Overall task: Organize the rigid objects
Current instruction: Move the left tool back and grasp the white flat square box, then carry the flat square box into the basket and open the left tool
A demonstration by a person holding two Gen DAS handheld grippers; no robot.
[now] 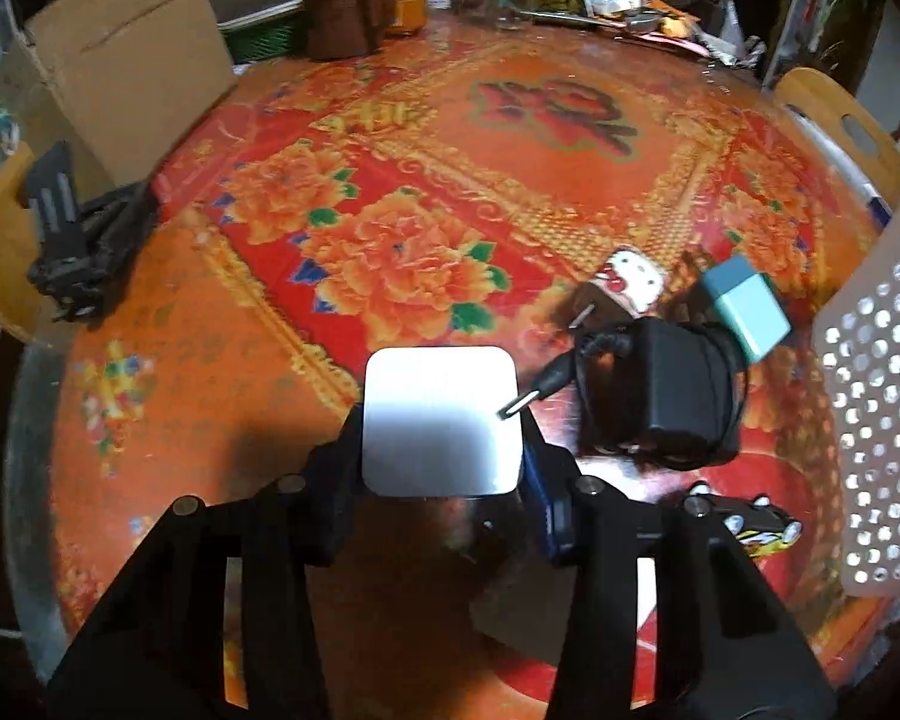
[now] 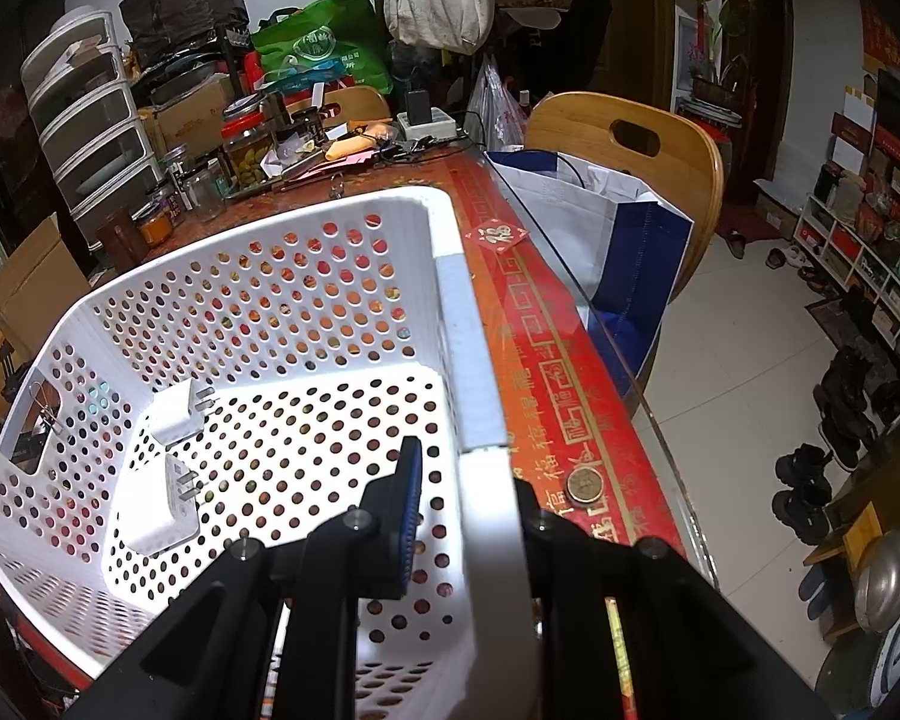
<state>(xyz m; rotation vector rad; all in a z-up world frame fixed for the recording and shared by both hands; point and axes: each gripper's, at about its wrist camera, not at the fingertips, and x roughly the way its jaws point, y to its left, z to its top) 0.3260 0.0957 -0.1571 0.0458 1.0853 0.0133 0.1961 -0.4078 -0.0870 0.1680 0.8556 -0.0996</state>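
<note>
Now both grippers hold something at the bench [image 1: 510,138].

Left gripper [image 1: 441,420] fingers press the sides of a white square charger [image 1: 441,414], low over the bench beside a black adapter [image 1: 660,396]. Right gripper [image 2: 468,480] fingers pinch the rim of the white basket [image 2: 258,276], where two white plugs [image 2: 168,462] lie.

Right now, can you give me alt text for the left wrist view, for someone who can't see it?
The left gripper has its fingers closed on a white square block above a red floral tablecloth. Just right lie a black power adapter, a teal box and a toy car, beside a white perforated basket.
</note>
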